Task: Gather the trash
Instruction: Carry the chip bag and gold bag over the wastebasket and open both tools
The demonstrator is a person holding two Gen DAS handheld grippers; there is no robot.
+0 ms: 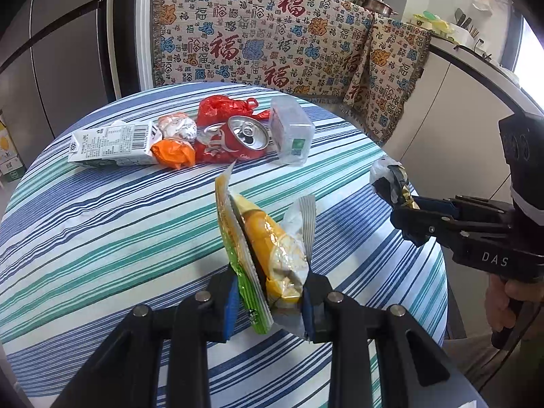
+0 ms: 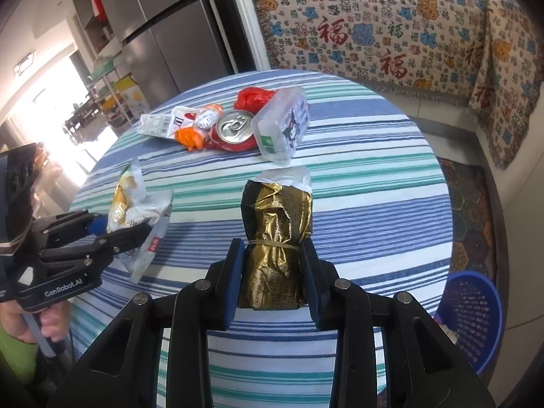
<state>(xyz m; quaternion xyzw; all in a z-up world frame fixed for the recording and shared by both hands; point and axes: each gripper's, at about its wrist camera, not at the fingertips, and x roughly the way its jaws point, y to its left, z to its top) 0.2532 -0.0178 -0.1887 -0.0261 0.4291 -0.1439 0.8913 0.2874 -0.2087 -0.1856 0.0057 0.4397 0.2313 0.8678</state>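
Trash is in both claws: left claw clamped on a yellow snack wrapper, right claw clamped on a gold foil packet, both held above the striped bench; more litter, a red can included, lies well beyond.

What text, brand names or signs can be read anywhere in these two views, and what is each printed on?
"DAS": right gripper body, rest cut off.
"GenRobot.AI": left gripper body.
"福", repeated: patterned blanket behind the table.
Red can: white script only partly visible, unreadable.
Milk carton: barcode and fine print too small.
Gold packet, snack bag, clear plastic box: print too small or blurred.
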